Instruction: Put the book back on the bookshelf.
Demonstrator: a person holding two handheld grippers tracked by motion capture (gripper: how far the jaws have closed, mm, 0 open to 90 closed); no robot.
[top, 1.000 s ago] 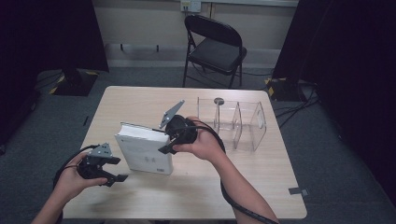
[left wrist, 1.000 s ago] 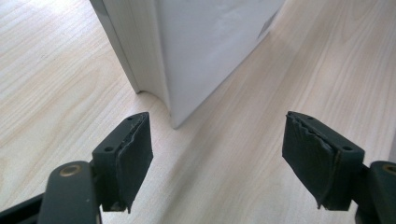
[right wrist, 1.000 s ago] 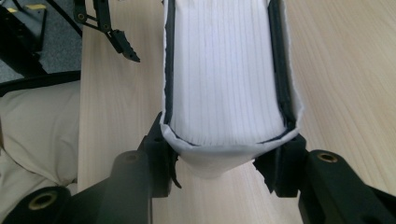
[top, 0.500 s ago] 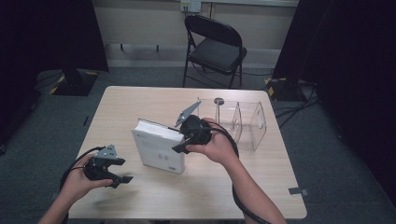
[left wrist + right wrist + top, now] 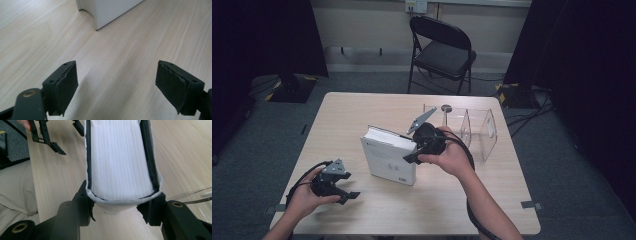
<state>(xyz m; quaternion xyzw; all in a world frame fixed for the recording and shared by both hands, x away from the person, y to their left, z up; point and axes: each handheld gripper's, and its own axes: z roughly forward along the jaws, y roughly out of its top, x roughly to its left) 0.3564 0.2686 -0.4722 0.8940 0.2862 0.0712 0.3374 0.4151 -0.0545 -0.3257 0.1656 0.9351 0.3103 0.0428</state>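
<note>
A thick white book (image 5: 389, 157) is held upright on the light wooden table (image 5: 362, 107) by the right gripper (image 5: 416, 150), whose two black jaws are clamped on the book's covers, one on each side, at the edge nearest the clear plastic organizer (image 5: 472, 127). In the right gripper view the white page block of the book (image 5: 120, 157) is seen end-on between the jaws, with the dark inner edges of the covers pressed by the pads; the jaws have just been opening slightly, yet the book remains gripped between them. The book stands near the middle of the table, just beside the clear organizer, which lies behind and to the right of the right hand (image 5: 452, 157). The left gripper (image 5: 343, 192) is held low over the near left part of the table, well apart from the book, with its jaws spread wide and nothing between them; they have just been opening further. In the left gripper view only bare wood is seen between the two pads (image 5: 65, 86), and a lower corner of the white book (image 5: 107, 10) is seen farther off. A black folding chair (image 5: 439, 50) stands on the grey floor beyond the table.
</note>
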